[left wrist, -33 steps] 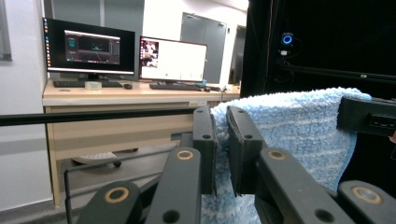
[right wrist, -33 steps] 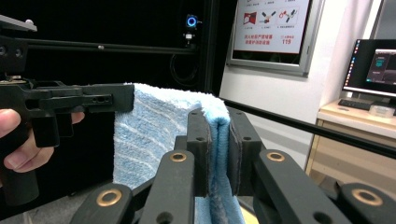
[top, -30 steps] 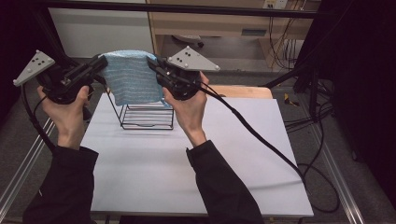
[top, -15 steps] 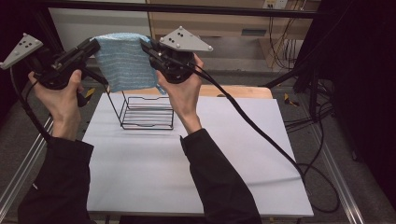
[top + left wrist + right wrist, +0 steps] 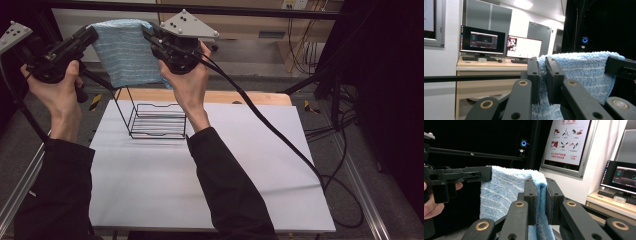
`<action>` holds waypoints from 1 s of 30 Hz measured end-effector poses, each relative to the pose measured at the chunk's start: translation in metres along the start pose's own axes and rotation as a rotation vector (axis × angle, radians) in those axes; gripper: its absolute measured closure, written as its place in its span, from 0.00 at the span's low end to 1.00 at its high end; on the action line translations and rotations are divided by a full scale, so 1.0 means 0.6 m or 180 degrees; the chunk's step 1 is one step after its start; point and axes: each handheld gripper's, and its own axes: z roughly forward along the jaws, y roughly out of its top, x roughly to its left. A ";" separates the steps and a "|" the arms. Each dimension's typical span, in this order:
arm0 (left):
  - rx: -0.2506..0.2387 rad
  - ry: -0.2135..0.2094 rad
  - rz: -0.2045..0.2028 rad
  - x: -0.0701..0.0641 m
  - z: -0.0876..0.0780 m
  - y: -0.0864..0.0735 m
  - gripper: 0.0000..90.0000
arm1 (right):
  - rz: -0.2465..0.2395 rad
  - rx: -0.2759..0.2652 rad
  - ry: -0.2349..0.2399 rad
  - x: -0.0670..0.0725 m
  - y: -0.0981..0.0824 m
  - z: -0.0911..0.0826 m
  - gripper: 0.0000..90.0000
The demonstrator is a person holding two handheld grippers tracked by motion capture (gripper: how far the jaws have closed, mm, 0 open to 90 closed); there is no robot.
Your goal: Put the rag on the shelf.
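Fingers of both the left gripper [image 5: 92, 34] and right gripper [image 5: 147, 32] were clamped on the top corners of the fluffy light-blue towel [image 5: 125, 52], held spread above the black wire rack [image 5: 156, 119]; draping it over the rack remained.

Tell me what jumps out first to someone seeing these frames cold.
The light blue towel held up in the air at the far left of the table, stretched between the left gripper and the right gripper, each clamped on a top corner. Right below it, a black wire rack stands on the white tabletop. In the left gripper view, lit monitors glow on a desk behind.
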 end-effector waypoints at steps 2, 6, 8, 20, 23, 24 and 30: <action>-0.0017 0.0006 0.0014 0.001 0.003 0.003 0.91 | -0.0007 -0.0014 -0.0005 -0.002 0.003 0.004 0.91; -0.0050 0.0036 -0.0006 0.004 0.012 0.007 0.91 | -0.0009 -0.0040 -0.0020 -0.007 0.008 0.012 0.91; -0.0047 0.0055 -0.0003 0.005 0.018 0.008 0.91 | -0.0001 -0.0044 -0.0036 -0.011 0.008 0.017 0.91; 0.0021 0.0155 0.0041 0.029 0.057 -0.005 0.91 | 0.0021 0.0002 -0.0103 -0.032 -0.010 0.048 0.91; 0.0072 0.0179 0.0047 0.036 0.065 -0.013 0.91 | 0.0050 0.0053 -0.0116 -0.036 -0.021 0.056 0.91; 0.0093 0.0186 0.0051 0.038 0.067 -0.016 0.91 | 0.0040 0.0069 -0.0122 -0.038 -0.025 0.058 0.91; 0.0204 0.0222 0.0060 0.048 0.081 -0.035 0.91 | 0.0000 0.0214 -0.0156 -0.043 -0.043 0.070 0.90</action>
